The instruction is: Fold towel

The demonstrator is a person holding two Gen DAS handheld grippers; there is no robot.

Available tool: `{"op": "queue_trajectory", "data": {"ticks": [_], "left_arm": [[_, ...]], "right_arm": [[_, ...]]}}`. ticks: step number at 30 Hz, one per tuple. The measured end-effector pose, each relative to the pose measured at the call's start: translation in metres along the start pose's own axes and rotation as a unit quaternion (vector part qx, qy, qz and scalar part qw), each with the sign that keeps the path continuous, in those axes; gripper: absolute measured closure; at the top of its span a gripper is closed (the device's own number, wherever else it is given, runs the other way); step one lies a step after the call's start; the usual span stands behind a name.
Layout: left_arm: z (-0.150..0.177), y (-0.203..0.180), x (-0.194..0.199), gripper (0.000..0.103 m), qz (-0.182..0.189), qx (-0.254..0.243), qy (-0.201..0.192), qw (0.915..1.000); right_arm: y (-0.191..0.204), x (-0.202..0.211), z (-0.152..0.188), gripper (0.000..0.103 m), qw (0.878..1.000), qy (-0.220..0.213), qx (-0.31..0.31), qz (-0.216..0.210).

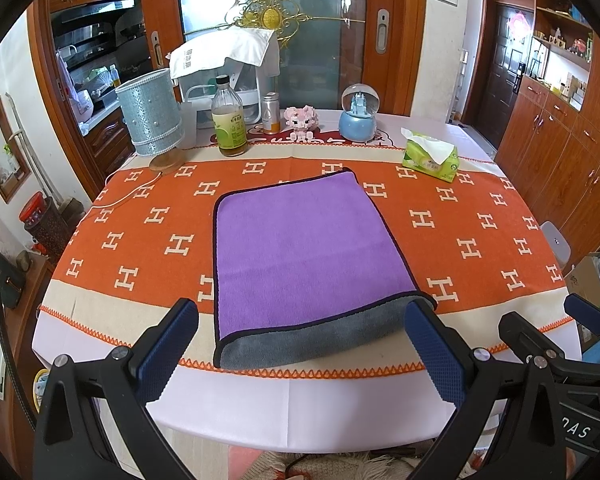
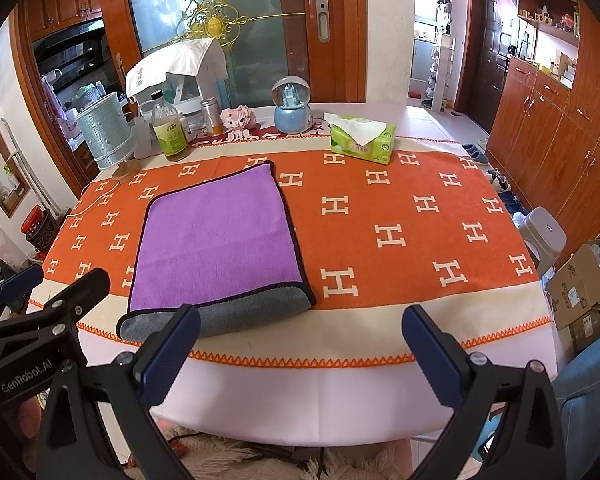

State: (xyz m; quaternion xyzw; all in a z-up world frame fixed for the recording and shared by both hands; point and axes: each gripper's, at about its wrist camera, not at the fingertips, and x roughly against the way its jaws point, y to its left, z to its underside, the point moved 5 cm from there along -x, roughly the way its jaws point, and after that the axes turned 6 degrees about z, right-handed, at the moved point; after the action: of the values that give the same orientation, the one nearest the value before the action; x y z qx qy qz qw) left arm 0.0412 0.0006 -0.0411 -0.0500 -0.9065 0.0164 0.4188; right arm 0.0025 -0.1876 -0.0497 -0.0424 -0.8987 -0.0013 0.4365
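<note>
A towel, purple on top with a grey underside and dark hem, lies folded over on the orange tablecloth; a grey strip shows along its near edge. It also shows in the right wrist view, left of centre. My left gripper is open and empty, held above the table's near edge, its fingers straddling the towel's near end. My right gripper is open and empty, to the right of the towel's near right corner. The right gripper also appears in the left wrist view, and the left gripper in the right wrist view.
At the table's back stand a silver-blue lamp, a bottle, a can, a pink figurine, a snow globe and a green tissue box. A stool and cardboard boxes are at the right.
</note>
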Motion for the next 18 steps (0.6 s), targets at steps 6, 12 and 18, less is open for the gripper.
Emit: {"op": "queue_trajectory", "data": {"ticks": [6,12,18], "left_arm": [[-0.0001,0.0002,0.0,0.001,0.0,0.0,0.0,1.0],[-0.0006,0.0006,-0.0003,0.001,0.001,0.001,0.0,1.0],[-0.0008,0.0008,-0.0001,0.001,0.001,0.001,0.0,1.0]], "right_arm": [[-0.0005,0.0009,-0.0005,0.002,1.0,0.0,0.0,-0.001],[-0.0001,0.0012,-0.0005,0.002,1.0,0.0,0.0,-0.001],[-0.0001,0.0015,-0.0006,0.002,1.0,0.0,0.0,-0.001]]}}
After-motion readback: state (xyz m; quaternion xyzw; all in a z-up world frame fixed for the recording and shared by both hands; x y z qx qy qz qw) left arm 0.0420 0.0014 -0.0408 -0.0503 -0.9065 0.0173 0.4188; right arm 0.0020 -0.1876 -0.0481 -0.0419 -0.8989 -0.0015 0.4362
